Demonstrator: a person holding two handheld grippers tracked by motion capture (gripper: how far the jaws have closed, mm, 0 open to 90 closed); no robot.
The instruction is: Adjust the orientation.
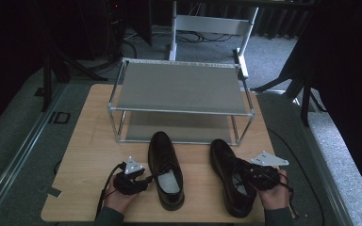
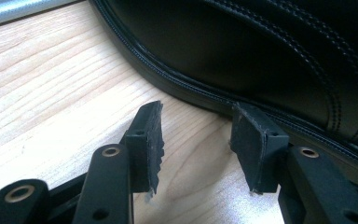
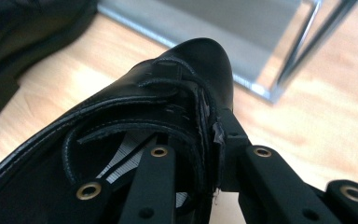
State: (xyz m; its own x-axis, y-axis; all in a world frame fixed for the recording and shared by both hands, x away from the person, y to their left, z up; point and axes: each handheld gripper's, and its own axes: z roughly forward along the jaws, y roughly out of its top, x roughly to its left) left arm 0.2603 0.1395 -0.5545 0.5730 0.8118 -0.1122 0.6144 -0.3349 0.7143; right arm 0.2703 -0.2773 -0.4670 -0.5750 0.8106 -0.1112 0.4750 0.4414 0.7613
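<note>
Near the table's [image 1: 85, 141] front edge, the right gripper [image 1: 257, 175] is clamped on the right shoe's [image 1: 231, 181] side wall, the left gripper [image 1: 143, 181] gapes beside the left shoe [image 1: 166, 169]; two shoes.

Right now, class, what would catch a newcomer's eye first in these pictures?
Two black lace-up shoes stand side by side at the wooden table's near edge. The right gripper is clamped on the side wall of the right shoe, while the left gripper waits open beside the left shoe. Behind them stands a two-tier metal shoe rack.
</note>
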